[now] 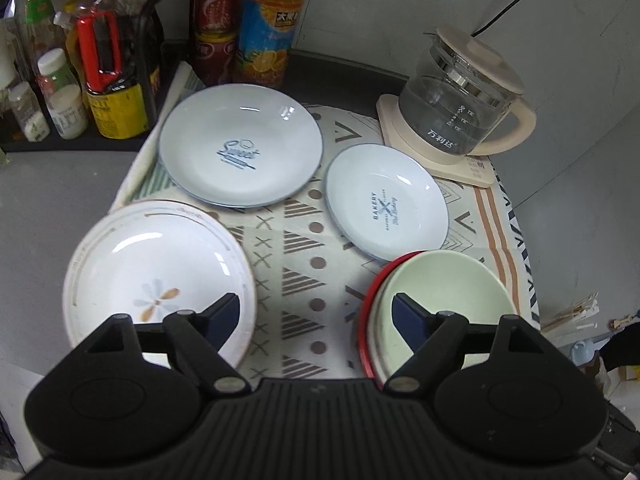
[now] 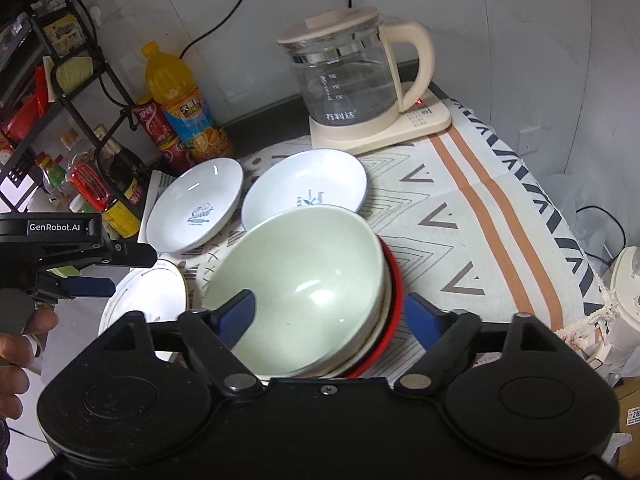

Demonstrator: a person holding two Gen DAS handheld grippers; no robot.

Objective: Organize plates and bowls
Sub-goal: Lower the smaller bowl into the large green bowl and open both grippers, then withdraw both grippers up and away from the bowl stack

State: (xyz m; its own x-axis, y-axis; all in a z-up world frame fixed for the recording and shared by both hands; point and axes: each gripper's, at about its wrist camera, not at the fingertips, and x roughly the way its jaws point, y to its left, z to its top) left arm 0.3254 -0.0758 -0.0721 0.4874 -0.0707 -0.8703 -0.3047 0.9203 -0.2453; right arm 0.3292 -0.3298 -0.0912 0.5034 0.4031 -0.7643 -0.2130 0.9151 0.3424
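On the patterned cloth (image 1: 304, 264) lie a large pale "Sweet" plate (image 1: 240, 144), a smaller "Bakery" plate (image 1: 384, 204), a white flower plate (image 1: 156, 276) at the near left, and a pale green bowl (image 1: 444, 296) nested in a stack with a red rim. My left gripper (image 1: 316, 316) is open and empty above the cloth, between the flower plate and the bowl stack. My right gripper (image 2: 332, 312) is open; its jaws straddle the near right rim of the green bowl (image 2: 304, 272) and red-rimmed stack. The left gripper (image 2: 92, 272) shows at left in the right wrist view.
A glass kettle (image 1: 460, 112) on a cream base stands at the back right. Bottles and cans (image 1: 248, 20) crowd the back left, by a black wire rack (image 2: 60, 80). The cloth's right edge (image 2: 580, 264) drops off beside a white appliance (image 2: 628, 304).
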